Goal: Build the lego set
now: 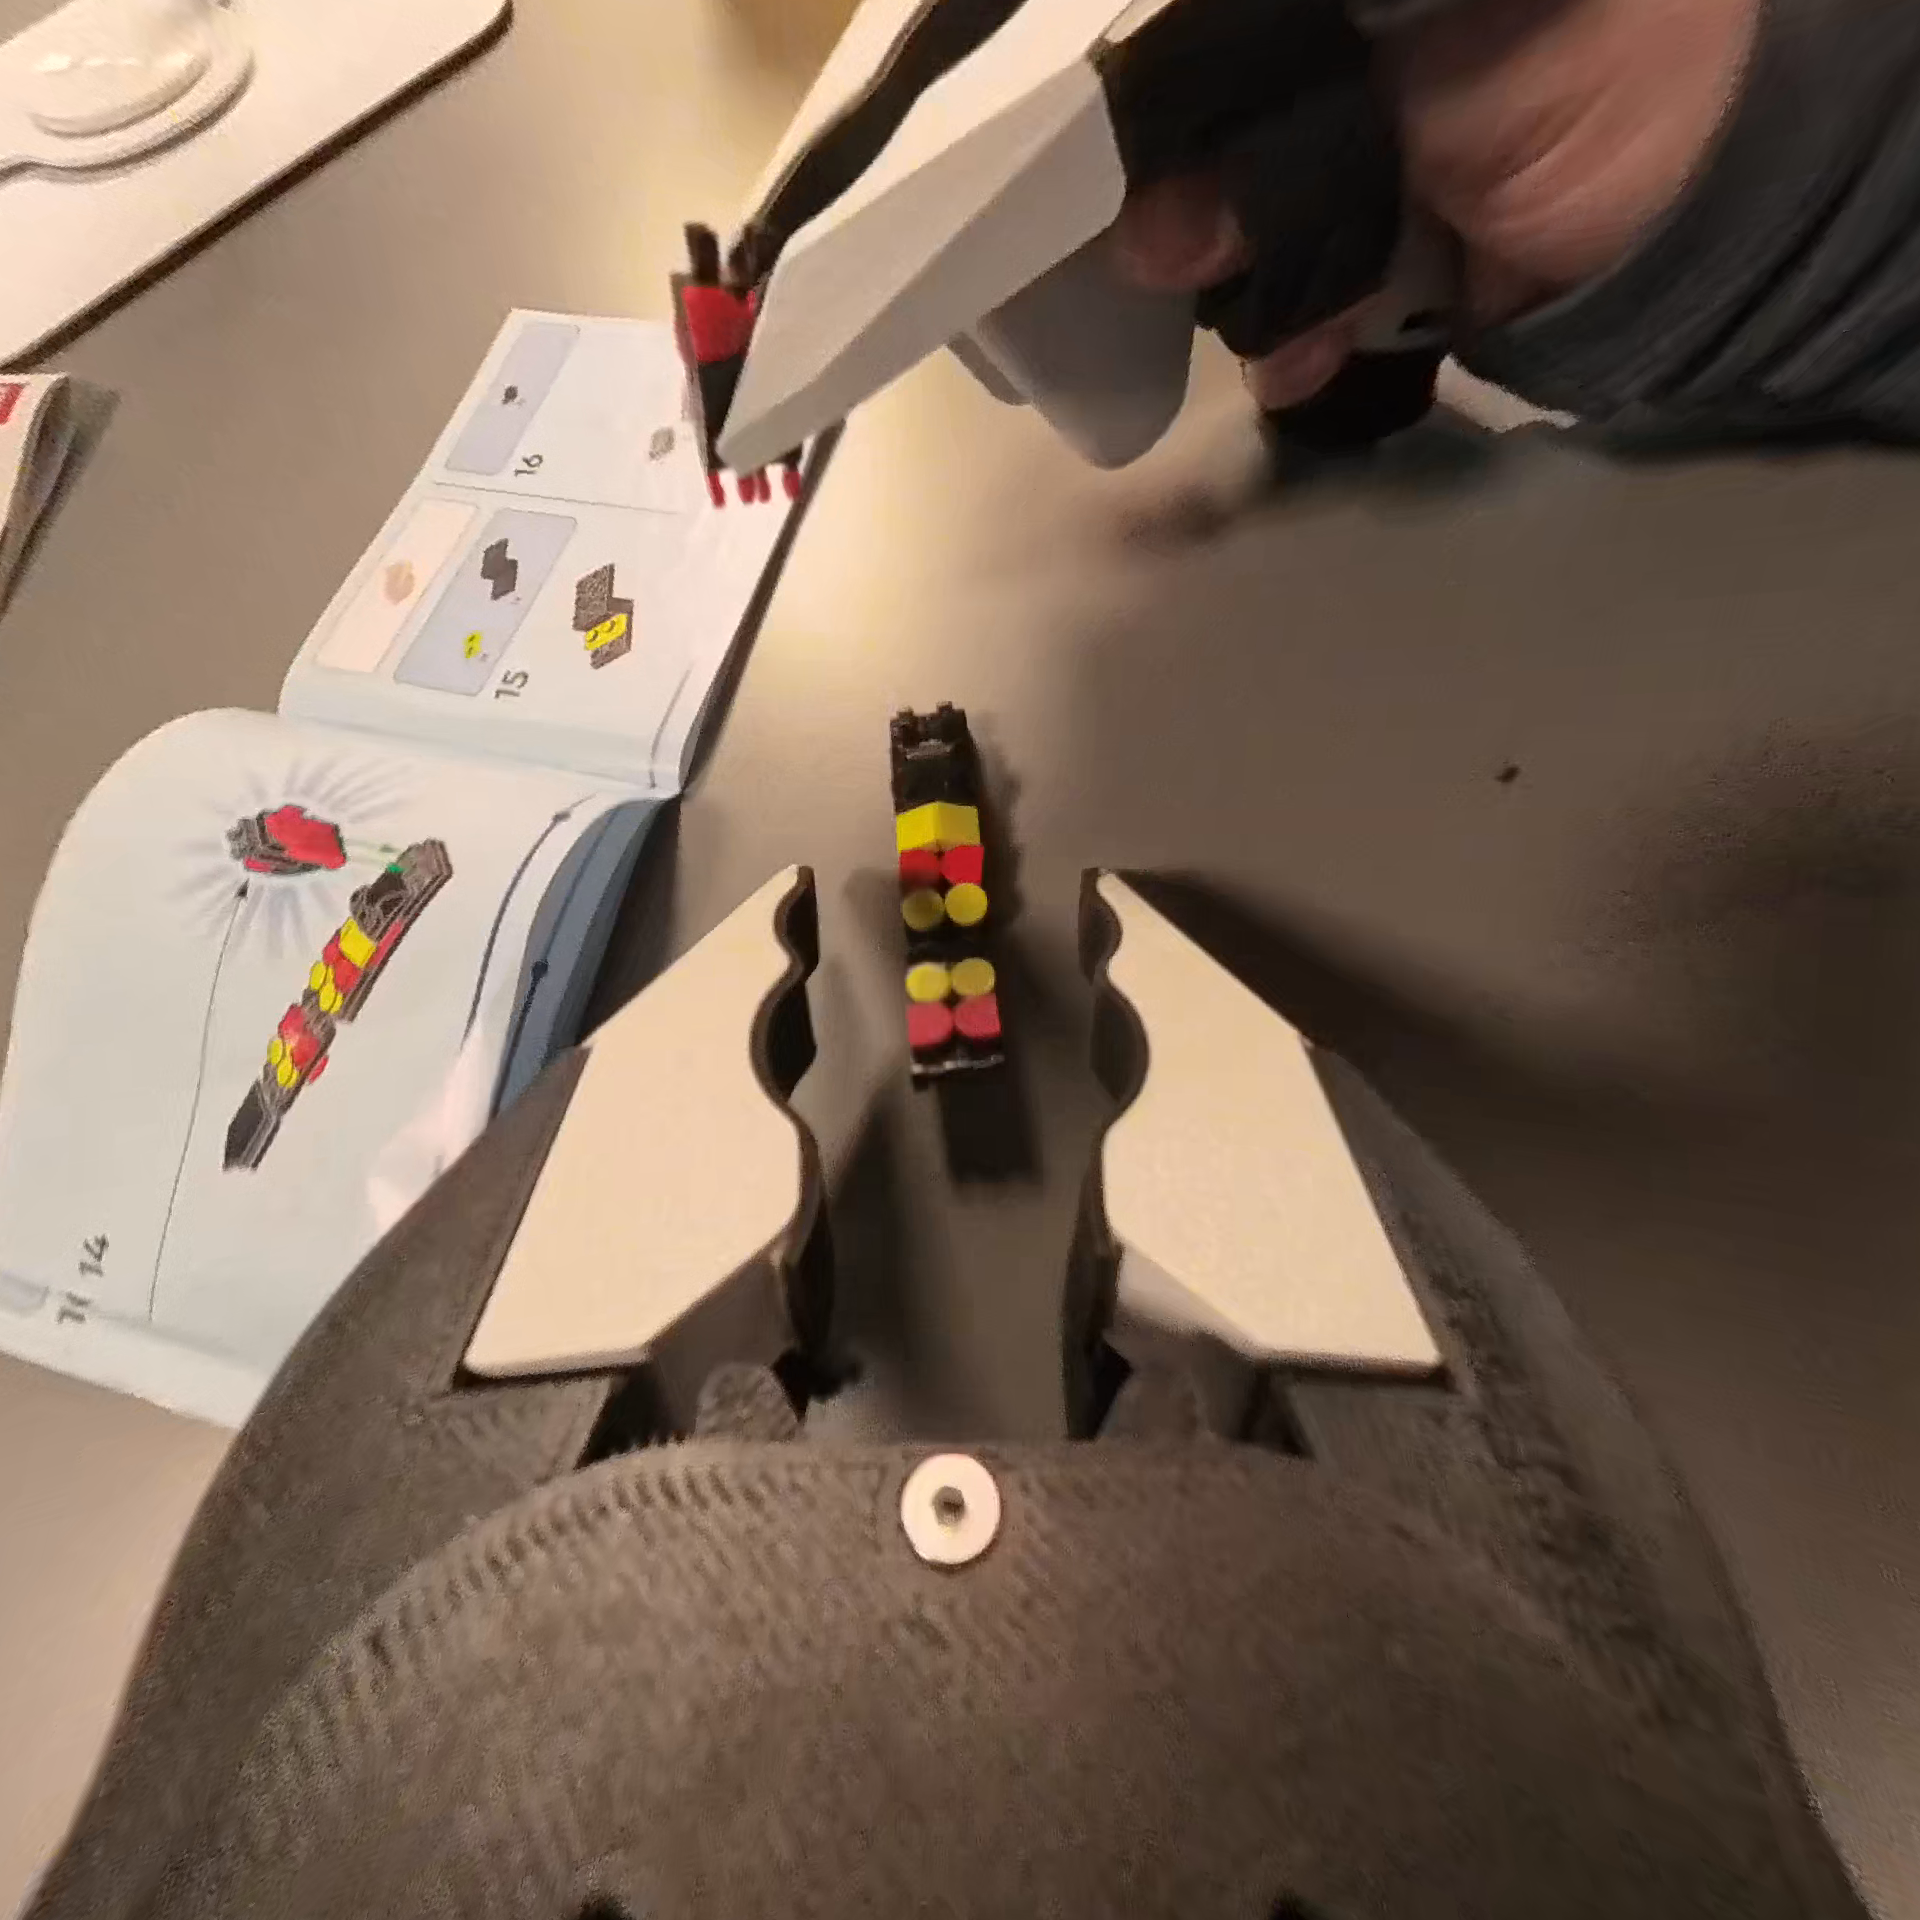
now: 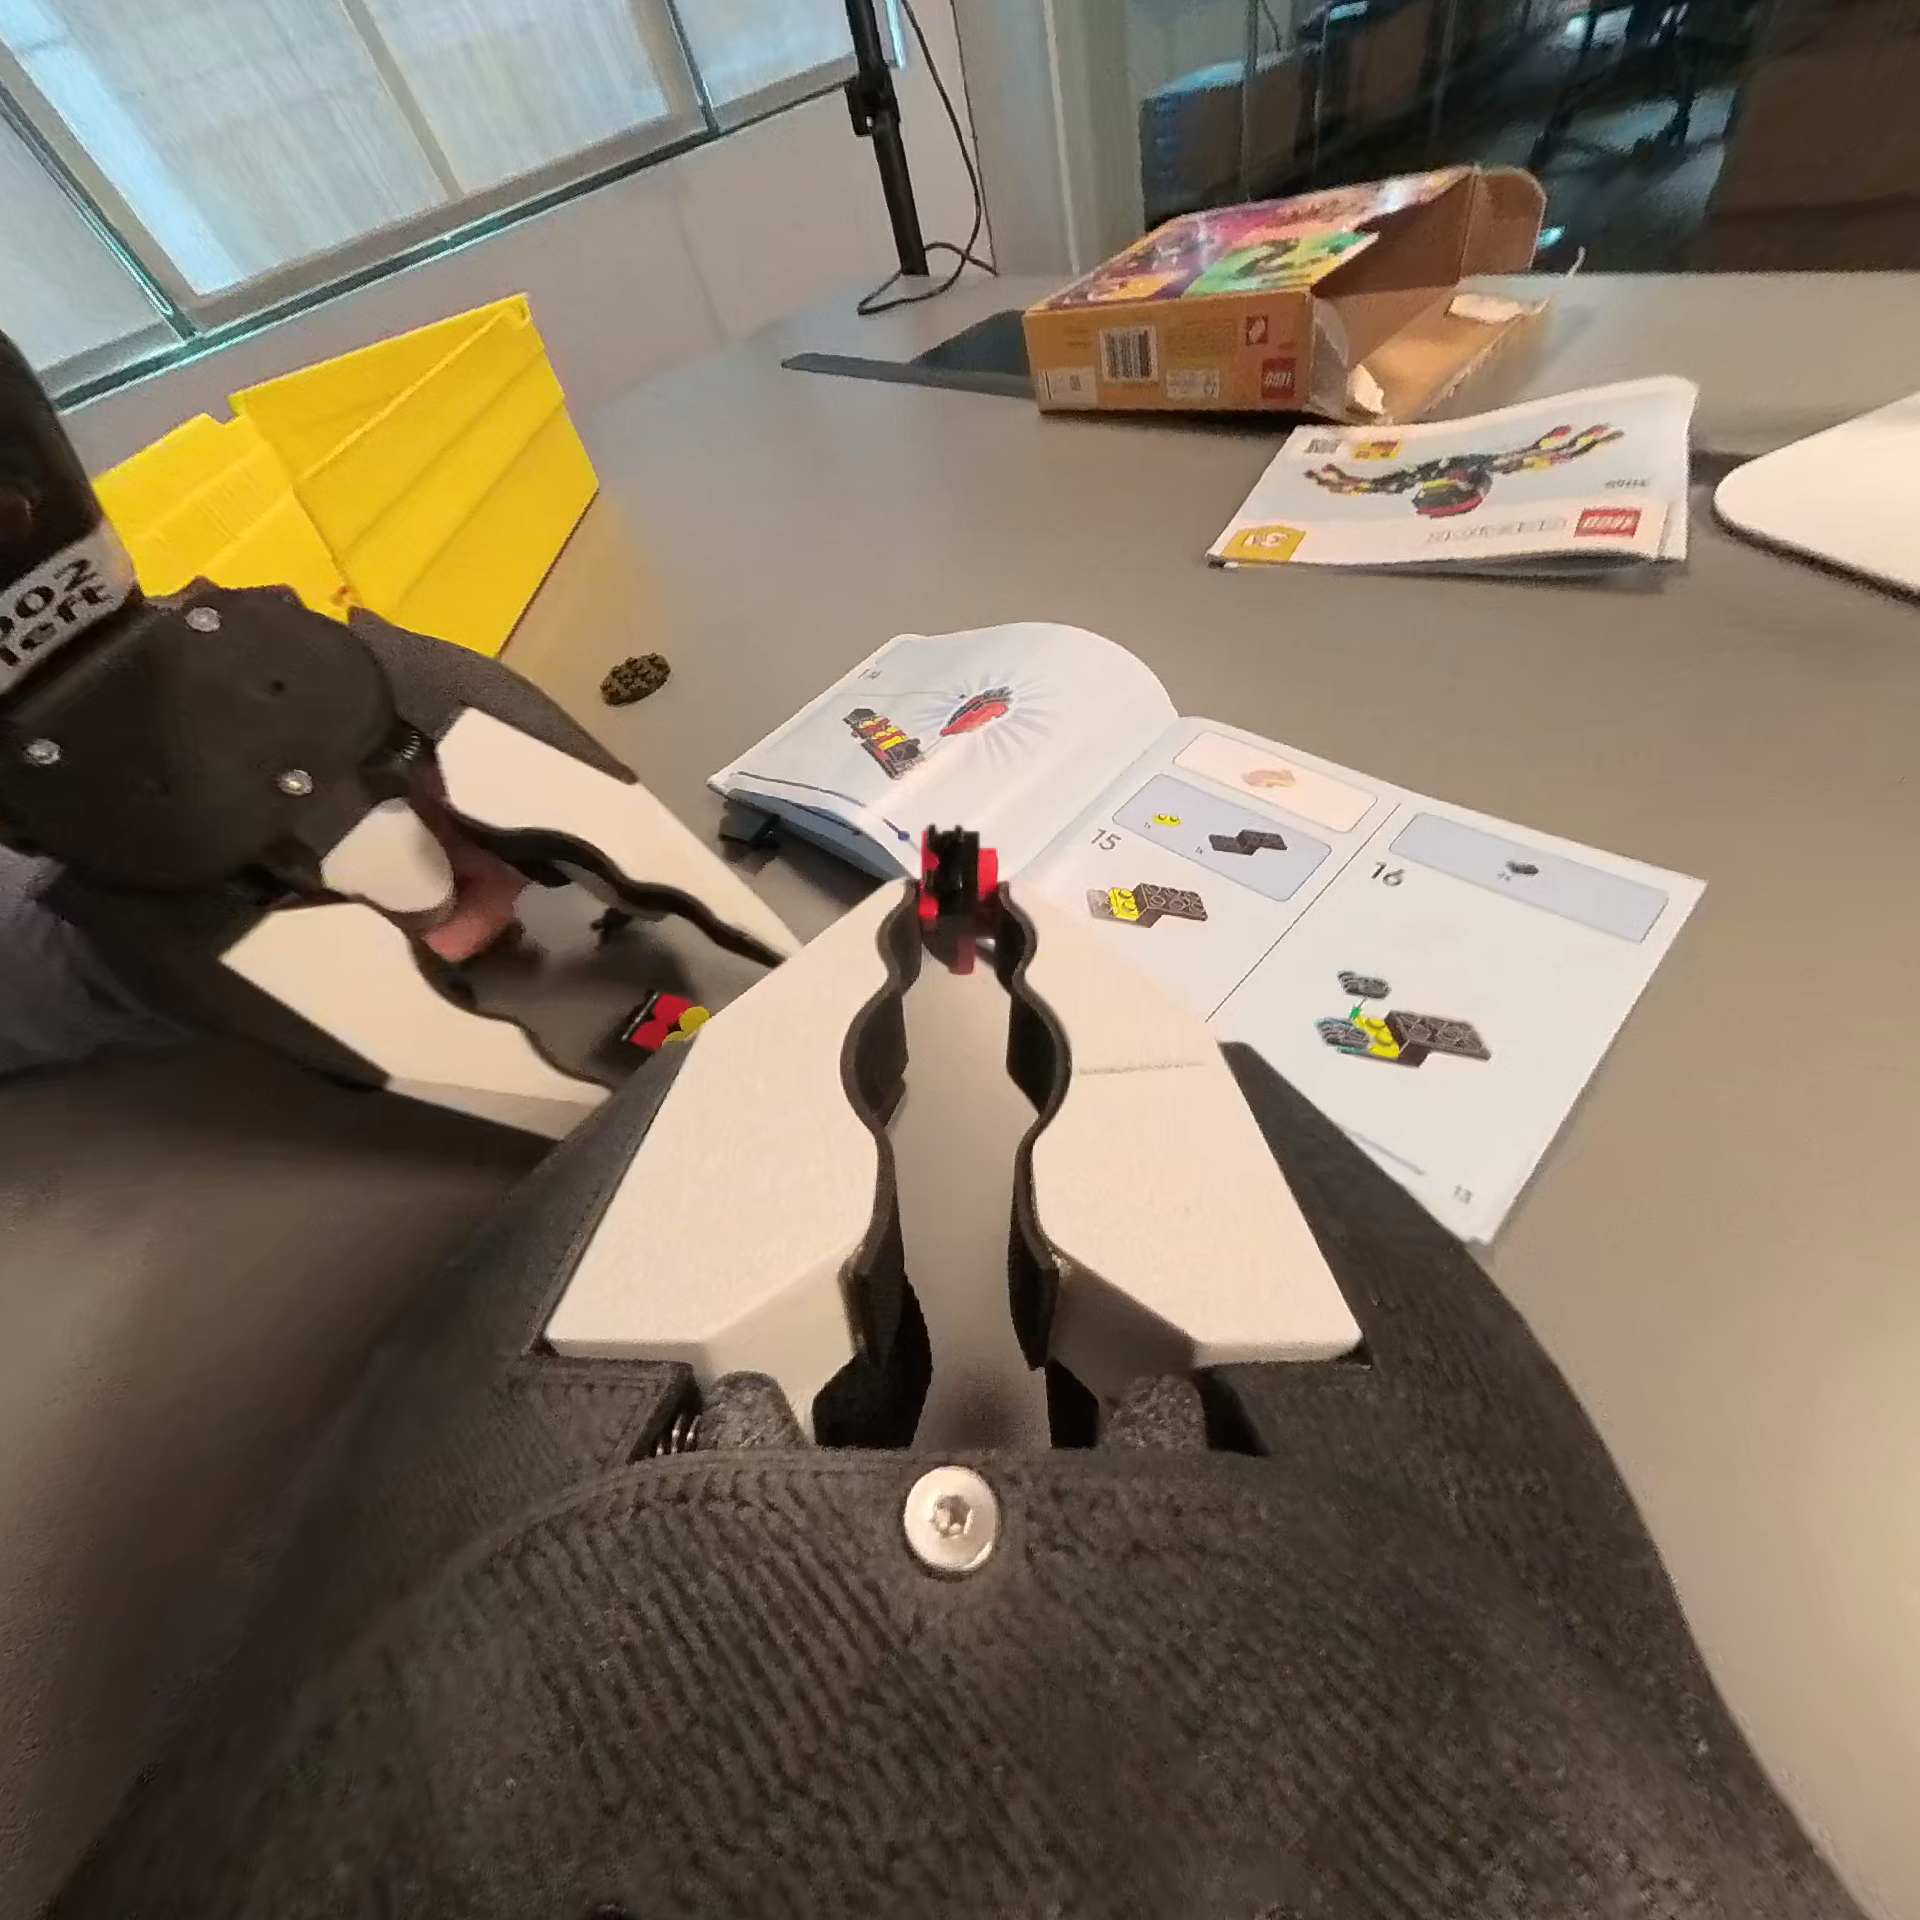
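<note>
A long black lego strip (image 1: 948, 914) with red and yellow studs lies flat on the grey table, right in front of my left gripper (image 1: 948, 935). The left gripper is open, its jaws on either side of the strip's near half, not touching it. My right gripper (image 2: 958, 902) is shut on a small red and black lego assembly (image 2: 956, 883), held above the open instruction booklet (image 2: 1299, 914). In the left wrist view the right gripper (image 1: 748, 457) shows at the top with that assembly (image 1: 717, 332). The strip shows partly in the right wrist view (image 2: 665, 1023) between the left gripper's fingers.
A yellow plastic bin (image 2: 416, 468) stands at the back left, with a small dark lego piece (image 2: 634, 678) near it. An opened lego box (image 2: 1278, 301) and a second booklet (image 2: 1465, 488) lie farther back. A white board (image 1: 208, 156) lies at the table's far left. The gap from one gripper's tips to the other's is roughly 8 centimeters. The small dark lego piece (image 2: 634, 678) is about 20 centimeters from my left fingertips.
</note>
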A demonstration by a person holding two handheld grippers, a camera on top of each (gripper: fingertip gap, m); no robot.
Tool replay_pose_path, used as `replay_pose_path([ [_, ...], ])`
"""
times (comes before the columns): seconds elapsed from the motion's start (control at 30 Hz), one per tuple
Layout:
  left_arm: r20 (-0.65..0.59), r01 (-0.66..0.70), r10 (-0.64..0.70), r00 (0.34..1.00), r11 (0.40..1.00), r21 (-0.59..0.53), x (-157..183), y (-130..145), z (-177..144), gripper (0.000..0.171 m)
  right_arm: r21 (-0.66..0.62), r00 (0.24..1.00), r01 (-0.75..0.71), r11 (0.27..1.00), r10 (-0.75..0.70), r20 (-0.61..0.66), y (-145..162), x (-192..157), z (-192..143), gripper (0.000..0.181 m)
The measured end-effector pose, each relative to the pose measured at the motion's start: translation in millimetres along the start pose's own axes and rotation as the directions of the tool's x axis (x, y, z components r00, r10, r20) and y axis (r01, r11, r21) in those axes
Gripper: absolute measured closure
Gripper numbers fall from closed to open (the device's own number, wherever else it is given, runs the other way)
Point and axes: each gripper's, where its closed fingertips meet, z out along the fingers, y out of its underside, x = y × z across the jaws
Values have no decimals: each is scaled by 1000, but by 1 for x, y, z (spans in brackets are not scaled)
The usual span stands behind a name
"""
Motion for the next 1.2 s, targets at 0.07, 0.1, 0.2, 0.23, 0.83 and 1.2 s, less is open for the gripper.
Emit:
replay_pose_path([
  [0.07,2,-14,14,1000,1000,-6,-3,-4,7,127,-35,997,-65,997,66,34,6,-3,3,170],
  [0.1,-7,-14,14,1000,1000,-11,-4,-6,11,129,-46,993,-103,994,106,54,8,-5,4,170],
  [0.2,-47,1,-1,999,1000,-19,-3,-9,17,135,-57,973,-204,977,209,95,10,-9,5,170],
  [0.23,-68,6,-8,998,1000,-22,-1,-9,18,138,-59,965,-233,971,238,107,10,-10,5,170],
  [0.83,3,78,-78,997,997,17,-9,-13,13,155,-43,918,-397,917,397,-1,26,-16,-1,170],
  [1.2,3,116,-116,993,993,-29,-11,-7,17,156,-34,927,-360,932,353,-125,30,-14,7,170],
])
